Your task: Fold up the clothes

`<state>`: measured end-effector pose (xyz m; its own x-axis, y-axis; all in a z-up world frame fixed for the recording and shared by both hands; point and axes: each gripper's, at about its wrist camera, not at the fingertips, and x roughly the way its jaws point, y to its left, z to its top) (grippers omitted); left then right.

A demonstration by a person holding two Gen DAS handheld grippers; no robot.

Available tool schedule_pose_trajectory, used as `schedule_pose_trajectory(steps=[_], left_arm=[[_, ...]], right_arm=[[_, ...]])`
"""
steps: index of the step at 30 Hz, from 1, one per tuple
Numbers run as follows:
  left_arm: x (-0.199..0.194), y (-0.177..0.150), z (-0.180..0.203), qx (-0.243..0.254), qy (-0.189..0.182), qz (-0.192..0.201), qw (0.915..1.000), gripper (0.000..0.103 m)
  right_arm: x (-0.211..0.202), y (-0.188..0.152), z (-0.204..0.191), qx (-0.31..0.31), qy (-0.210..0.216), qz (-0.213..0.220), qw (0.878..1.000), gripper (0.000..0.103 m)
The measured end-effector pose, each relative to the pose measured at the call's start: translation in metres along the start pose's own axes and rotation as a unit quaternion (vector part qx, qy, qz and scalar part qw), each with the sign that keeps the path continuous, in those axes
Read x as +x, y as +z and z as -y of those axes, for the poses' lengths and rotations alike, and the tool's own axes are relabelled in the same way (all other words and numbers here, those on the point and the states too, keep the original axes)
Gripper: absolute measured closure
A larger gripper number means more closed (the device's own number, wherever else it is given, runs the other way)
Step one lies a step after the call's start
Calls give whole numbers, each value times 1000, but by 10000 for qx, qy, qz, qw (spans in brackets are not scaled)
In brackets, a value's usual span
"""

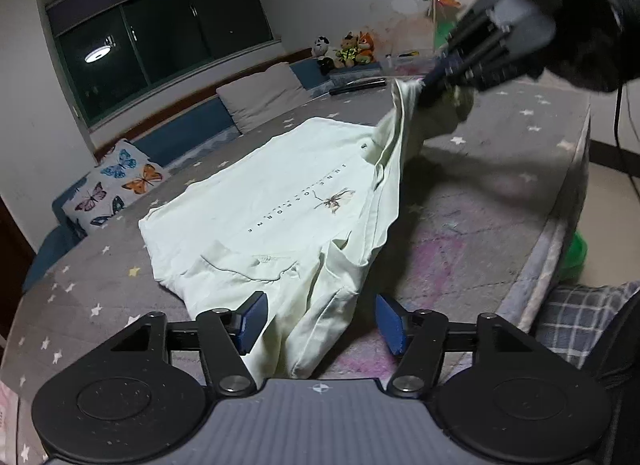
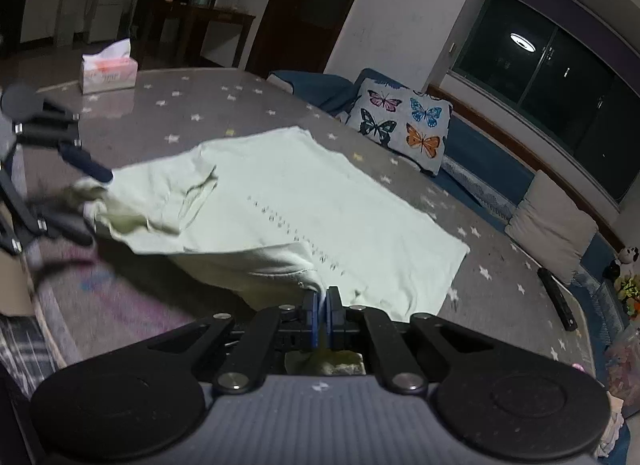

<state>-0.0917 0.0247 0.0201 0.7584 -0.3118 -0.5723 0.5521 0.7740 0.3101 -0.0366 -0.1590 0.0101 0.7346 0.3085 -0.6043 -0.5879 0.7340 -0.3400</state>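
Note:
A pale green T-shirt (image 1: 280, 201) with dark lettering lies on the grey star-patterned cover (image 1: 100, 285). My left gripper (image 1: 320, 323) is open, with a sleeve end of the shirt lying between its blue pads. My right gripper (image 2: 322, 315) is shut on the shirt's edge and lifts it. In the left wrist view the right gripper (image 1: 430, 91) holds the raised cloth at the upper right. In the right wrist view the shirt (image 2: 320, 205) spreads ahead and the left gripper (image 2: 86, 201) shows blurred at the left by the sleeve.
A butterfly pillow (image 1: 116, 189) and a grey cushion (image 1: 260, 97) line the far side under the window. Plush toys (image 1: 348, 49) and a dark remote (image 1: 356, 87) sit at the back. A tissue box (image 2: 108, 71) stands on the far corner. The cover's edge (image 1: 576, 201) drops off at the right.

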Motion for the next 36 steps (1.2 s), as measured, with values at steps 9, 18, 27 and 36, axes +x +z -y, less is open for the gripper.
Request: schedule_pose_trajectory(steps=[9, 18, 27, 36], left_arm=[[15, -4, -12, 174, 231, -147, 9995, 89], [-31, 12, -28, 275, 324, 209, 9989, 98], [-117, 24, -17, 560, 141, 471, 9972, 98], [-89, 42, -45, 677, 70, 460, 9966, 98]], right_arm=[[2, 5, 1, 78, -119, 61, 9999, 100], [-25, -1, -3, 196, -69, 366, 9991, 100], [-103, -8, -17, 239, 359, 737, 9963, 100], [-115, 9, -3, 307, 611, 748, 9948, 100]])
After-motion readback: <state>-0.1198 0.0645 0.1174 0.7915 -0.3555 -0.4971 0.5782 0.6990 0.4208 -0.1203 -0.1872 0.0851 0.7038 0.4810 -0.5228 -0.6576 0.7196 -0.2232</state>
